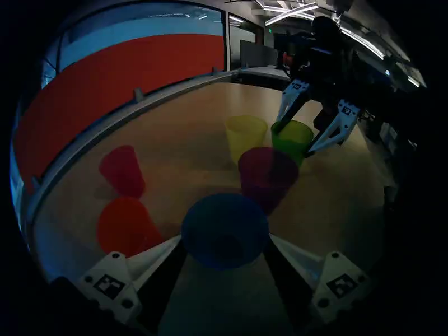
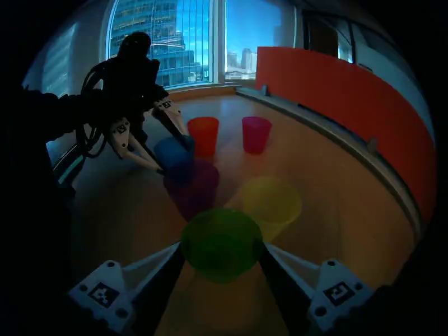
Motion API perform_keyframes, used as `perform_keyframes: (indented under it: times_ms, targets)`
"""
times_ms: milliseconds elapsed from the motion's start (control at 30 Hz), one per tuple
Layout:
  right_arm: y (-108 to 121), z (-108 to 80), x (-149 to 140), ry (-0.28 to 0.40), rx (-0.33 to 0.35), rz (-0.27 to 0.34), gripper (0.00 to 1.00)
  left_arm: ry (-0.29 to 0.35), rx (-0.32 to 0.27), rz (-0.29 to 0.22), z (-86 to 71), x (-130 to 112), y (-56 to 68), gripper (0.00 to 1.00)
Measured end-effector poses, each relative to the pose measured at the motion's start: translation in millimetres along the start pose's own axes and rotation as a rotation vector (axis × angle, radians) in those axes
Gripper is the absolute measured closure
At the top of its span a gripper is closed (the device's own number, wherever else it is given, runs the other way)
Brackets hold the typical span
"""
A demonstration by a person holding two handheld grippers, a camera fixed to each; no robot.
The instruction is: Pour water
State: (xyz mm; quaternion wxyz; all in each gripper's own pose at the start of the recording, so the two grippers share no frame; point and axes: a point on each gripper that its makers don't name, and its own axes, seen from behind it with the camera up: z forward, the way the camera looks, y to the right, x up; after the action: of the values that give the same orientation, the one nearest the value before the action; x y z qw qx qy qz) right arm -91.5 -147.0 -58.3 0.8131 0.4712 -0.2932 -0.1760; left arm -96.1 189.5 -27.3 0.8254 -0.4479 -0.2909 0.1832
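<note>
My left gripper point(image 1: 225, 239) is shut on a blue cup point(image 1: 225, 224), one finger on each side of it, with the cup's open mouth toward the camera. Just beyond it a purple cup point(image 1: 267, 175) stands on the wooden table point(image 1: 185, 123), and a yellow cup point(image 1: 245, 134) stands behind that. My right gripper point(image 2: 222, 247) is shut on a green cup point(image 2: 222, 241). Across the table, the left gripper view shows the right gripper point(image 1: 293, 141) around the green cup point(image 1: 292, 140). The right gripper view shows the left gripper point(image 2: 173, 158) holding the blue cup point(image 2: 173, 152). I cannot see any water.
A pink cup point(image 1: 122, 169) and an orange cup point(image 1: 124, 227) stand to the left. A red partition point(image 1: 112, 84) runs along the table's far edge. A person in dark clothes point(image 2: 129, 67) holds the grippers, and windows point(image 2: 185, 39) lie behind.
</note>
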Motion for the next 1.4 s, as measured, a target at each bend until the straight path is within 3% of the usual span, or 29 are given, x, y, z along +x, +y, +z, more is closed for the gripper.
perform_keyframes:
  times_ms: [533,667,800,1400]
  targets:
    - [1.6,-0.5,-7.3,-0.013,-0.001,0.010,0.08,0.003,-0.006,-0.047,-9.2,-9.0,4.0,0.11]
    - [1.6,-0.9,-13.6,-0.035,-0.006,0.007,0.00,0.002,-0.003,-0.055,-11.5,-11.1,4.1,0.11]
    - [3.0,-2.0,-19.6,-0.051,-0.028,-0.001,0.00,0.004,0.001,-0.059,-15.3,-11.2,4.5,0.11]
    - [-0.9,-33.1,-25.9,-0.019,-0.069,0.028,0.00,0.016,0.022,-0.093,-37.7,-15.0,11.5,0.10]
